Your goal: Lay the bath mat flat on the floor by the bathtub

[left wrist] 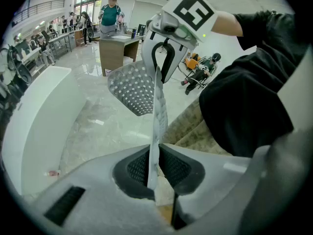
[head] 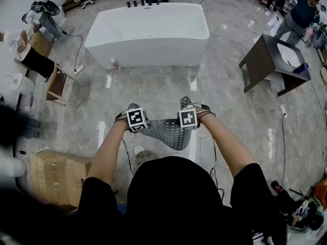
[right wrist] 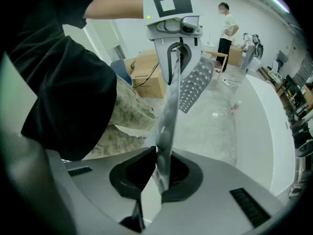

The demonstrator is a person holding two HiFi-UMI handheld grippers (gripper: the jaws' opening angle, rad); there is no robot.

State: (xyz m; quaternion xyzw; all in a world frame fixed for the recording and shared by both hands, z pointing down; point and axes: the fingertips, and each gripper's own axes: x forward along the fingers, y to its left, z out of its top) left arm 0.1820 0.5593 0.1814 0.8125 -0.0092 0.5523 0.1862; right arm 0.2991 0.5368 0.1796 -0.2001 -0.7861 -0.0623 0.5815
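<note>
The left gripper point(left wrist: 152, 169) is pinching one end of the bath mat's point(left wrist: 135, 86) top edge. Its two dark ribbed pads point(left wrist: 133, 168) are pressing together on the thin grey sheet. The right gripper point(right wrist: 164, 173) is doing the same at the other end, its jaws clamping tight on the mat's edge.

Each gripper view is looking along that edge straight to the other gripper. Below the edge, the perforated grey mat is hanging as a loose flap.

In the head view both grippers are pointing steeply down, side by side near the middle of the frame. The person's forearms point(head: 108, 149) are running back from them toward six o'clock.

The mat is sagging between the two grippers in a shallow curve. Its low point is drooping toward six o'clock, close to the person's body — it is being held up clear of the glossy tiled floor point(head: 153, 88).

The white bathtub point(head: 153, 34) is standing at twelve o'clock from the grippers, well apart from the mat, with a stretch of floor lying between them.

A cardboard box point(head: 53, 176) is sitting at eight o'clock and a dark wooden table point(head: 263, 60) at two o'clock. Beyond the table — near the frame's upper right corner — another person point(head: 302, 14) is standing.
</note>
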